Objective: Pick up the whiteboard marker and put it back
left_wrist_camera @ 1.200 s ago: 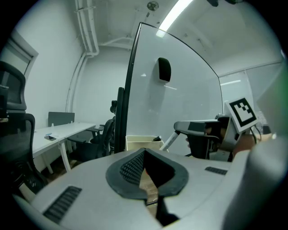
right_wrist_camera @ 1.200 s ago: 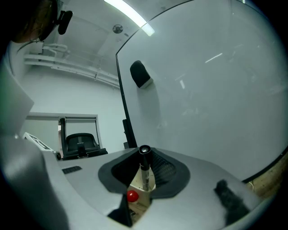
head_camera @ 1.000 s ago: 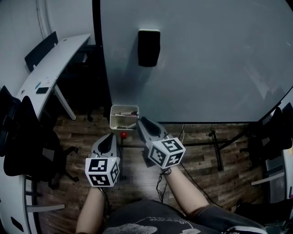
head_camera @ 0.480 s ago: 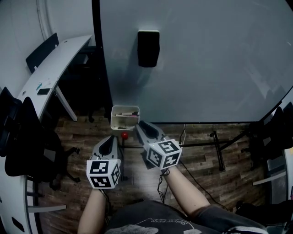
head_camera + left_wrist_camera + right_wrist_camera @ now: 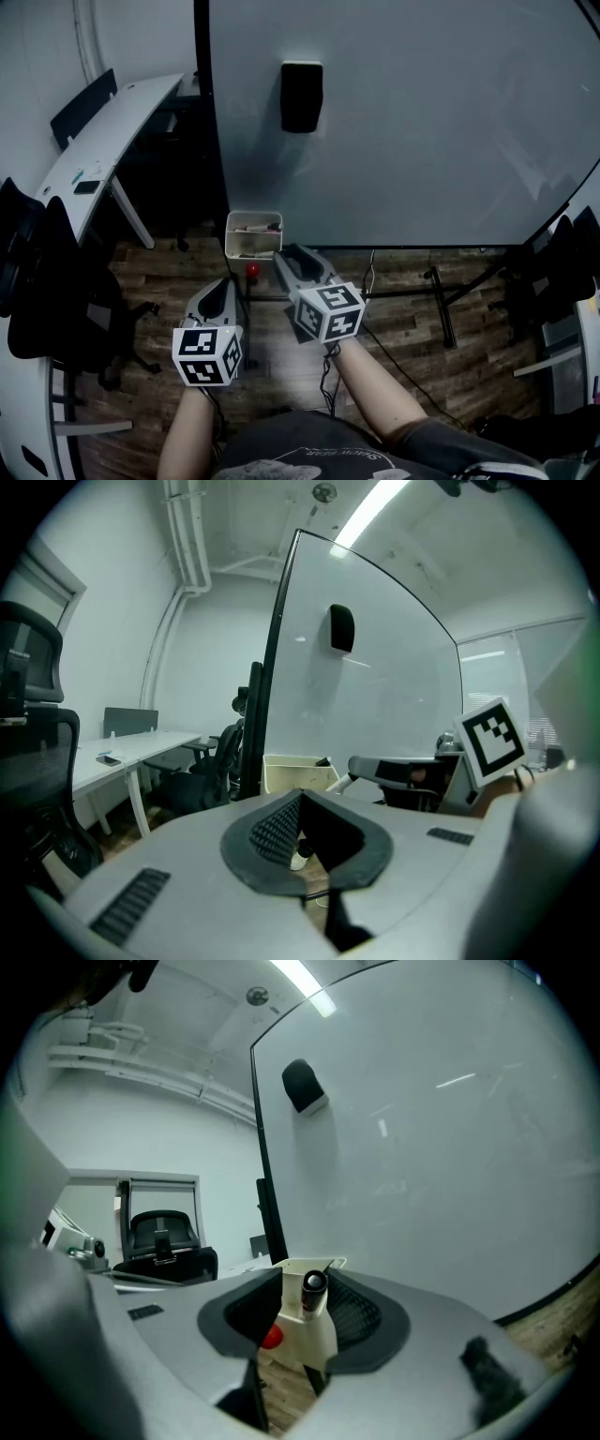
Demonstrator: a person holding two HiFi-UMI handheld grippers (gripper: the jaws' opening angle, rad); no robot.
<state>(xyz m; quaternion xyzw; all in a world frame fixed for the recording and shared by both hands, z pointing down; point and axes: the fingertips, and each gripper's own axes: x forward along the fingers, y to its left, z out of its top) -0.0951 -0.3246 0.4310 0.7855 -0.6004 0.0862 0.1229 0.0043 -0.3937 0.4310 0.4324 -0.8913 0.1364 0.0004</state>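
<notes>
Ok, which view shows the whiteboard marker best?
The right gripper view: the whiteboard marker shows end-on between the right gripper's opening fingers. In the head view that gripper hides it. The left gripper view shows only a dark tip at the tray's rim, probably it.

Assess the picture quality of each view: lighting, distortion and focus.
Head view: dim, with the floor and chairs in shadow and the whiteboard edges bowed by the lens. Left gripper view: strong fisheye with black corners, a bright ceiling light strip. Right gripper view: same fisheye, light streaks reflected on the whiteboard, marker sharp, foreground soft.
</notes>
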